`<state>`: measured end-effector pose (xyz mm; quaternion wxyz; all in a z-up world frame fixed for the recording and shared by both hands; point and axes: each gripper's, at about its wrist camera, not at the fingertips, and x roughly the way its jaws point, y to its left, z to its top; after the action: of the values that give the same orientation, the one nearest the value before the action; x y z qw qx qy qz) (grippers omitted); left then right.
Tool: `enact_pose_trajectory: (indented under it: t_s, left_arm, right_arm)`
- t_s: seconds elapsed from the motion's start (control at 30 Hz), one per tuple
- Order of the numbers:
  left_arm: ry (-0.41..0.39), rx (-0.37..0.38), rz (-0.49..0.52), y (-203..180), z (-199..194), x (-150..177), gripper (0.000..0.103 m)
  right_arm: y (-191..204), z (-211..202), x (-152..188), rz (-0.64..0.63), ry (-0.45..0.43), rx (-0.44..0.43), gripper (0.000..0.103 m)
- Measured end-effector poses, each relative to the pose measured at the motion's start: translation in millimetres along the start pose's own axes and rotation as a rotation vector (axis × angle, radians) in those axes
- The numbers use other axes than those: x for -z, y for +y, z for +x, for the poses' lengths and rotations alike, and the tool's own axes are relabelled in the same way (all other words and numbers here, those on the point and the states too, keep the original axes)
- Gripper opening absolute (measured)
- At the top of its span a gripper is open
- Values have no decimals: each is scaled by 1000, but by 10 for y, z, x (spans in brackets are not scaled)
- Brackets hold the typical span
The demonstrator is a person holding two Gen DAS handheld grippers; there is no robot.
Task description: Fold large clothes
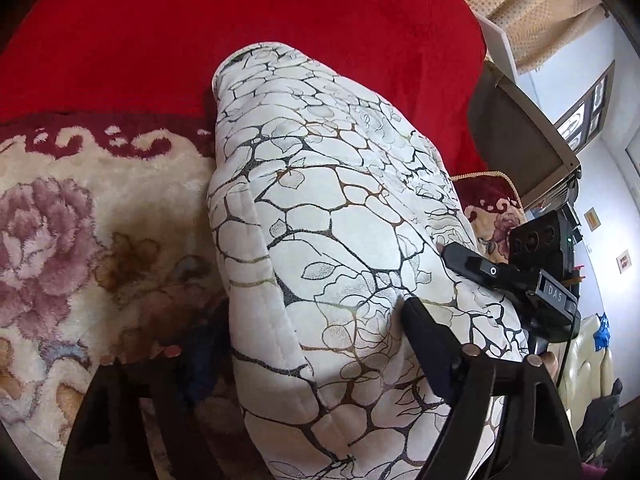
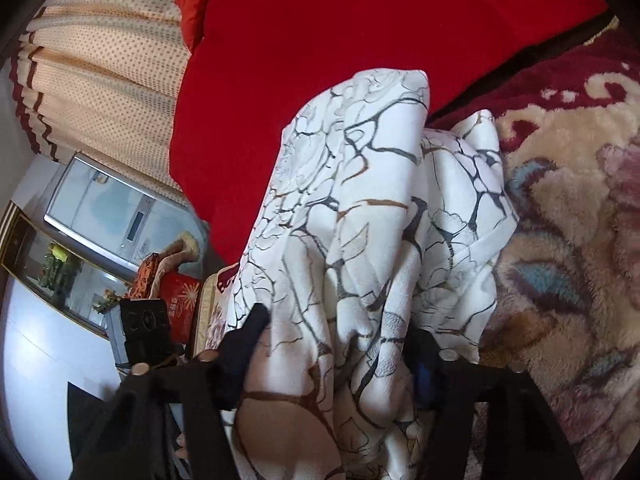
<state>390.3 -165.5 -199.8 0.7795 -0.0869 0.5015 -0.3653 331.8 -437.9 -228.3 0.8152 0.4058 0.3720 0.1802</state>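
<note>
- Two grippers are on the same garment, a big white padded piece [image 1: 320, 216] with a dark crackle-and-leaf print, bunched up into a long bundle on the bed.
- It's lying across a plush floral blanket [image 1: 72, 232], with its far end reaching a plain red cover [image 1: 200, 40] behind it.
- Left gripper [image 1: 304, 356]: jaws spread wide around the thick end of the bundle. One finger [image 1: 428, 344] presses into the top of the fabric, the other is down in the shadow on the far side where fabric meets blanket. So it's straddling the roll, but I can't tell if it's actually squeezing.
- Right gripper [image 2: 340, 344]: comes in at the opposite side, fingers pointing along the cloth toward the red cover. Fabric is stuffed in a loose heap between its two fingers, one fingertip [image 2: 252, 328] poking out on one side, the other mostly buried in folds. Looks wide apart, and again I can't say if it's clamping.
- From the left camera you can see the right tool's black body [image 1: 536, 272] resting against the garment's edge.
- Dotted beige curtain [image 2: 100, 92] hangs past the bed, and a white appliance [image 2: 108, 216] sits below it.
</note>
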Motion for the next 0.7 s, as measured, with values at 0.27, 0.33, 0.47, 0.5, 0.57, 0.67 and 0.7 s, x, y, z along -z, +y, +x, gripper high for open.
enact_pose_trajectory:
  t_s: [0.27,0.33,0.47,0.5,0.57,0.67,0.7]
  left_arm:
    - [-46,22,7,26,-212,57,66]
    - [-52,26,15,32,-287,91,64]
    - [-63,39,11,74,-413,145,60]
    - [-63,38,8,95,-445,160,59]
    - [-55,16,2,131,-445,195,59]
    - [-23,-41,-6,215,-323,221,65]
    - [-9,-52,-29,263,-277,215,68]
  right_arm:
    - [283,-118,81,-50,-56,-28,51]
    - [329,-157,101,-56,-71,-58,50]
    - [473,-241,155,-78,-92,-111,48]
    - [510,-251,170,-81,-97,-124,47]
    - [565,-240,187,-94,-94,-122,47]
    - [484,-146,169,-66,-56,-38,47]
    - [440,-126,157,-54,-45,-4,49]
